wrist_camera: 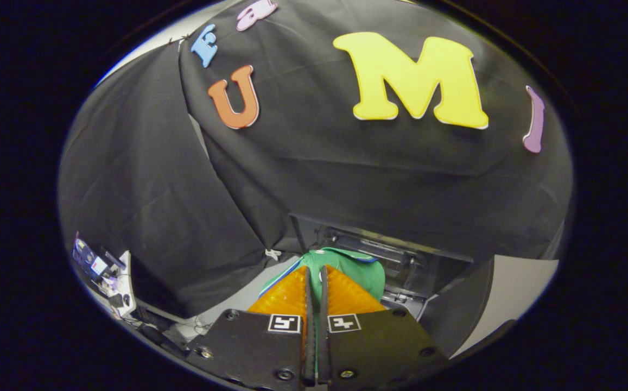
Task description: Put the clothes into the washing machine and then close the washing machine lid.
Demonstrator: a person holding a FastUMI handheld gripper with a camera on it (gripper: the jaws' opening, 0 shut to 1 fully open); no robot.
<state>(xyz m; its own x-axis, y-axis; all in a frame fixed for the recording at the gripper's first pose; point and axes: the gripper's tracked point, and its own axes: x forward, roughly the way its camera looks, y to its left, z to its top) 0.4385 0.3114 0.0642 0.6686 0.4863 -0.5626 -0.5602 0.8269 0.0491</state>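
The hand-held gripper (pixel 315 269) is nearly closed: its two fingers stand almost parallel with only a thin slot between them. A strip of green fabric shows in that slot, and the green garment (pixel 365 274) spreads out just ahead of and around the fingertips. Judged from this, both fingers press on the cloth and the garment hangs from the grip. The garment has a white and blue trimmed edge along its far side and on its left.

Beyond the garment, slightly to the right, lies the dark washing machine (pixel 400 255). Its raised lid (pixel 314 231) stands at the far side as a dark panel. Below it, hinge hardware and the dark opening are visible. The garment sits near the opening's left near side. Whether any part of it already hangs over the opening cannot be determined from this view.

Task status, as a judgement:
- Picking up the clothes: done.
- Placing the clothes in the drum: not yet done; the garment is in the grip and above the machine level.
- Closing the lid: not yet done; the lid is open.

A pale surface (pixel 514 282) shows to the right of the machine. Some small equipment (pixel 99 266) sits at the far left, well apart from the work.
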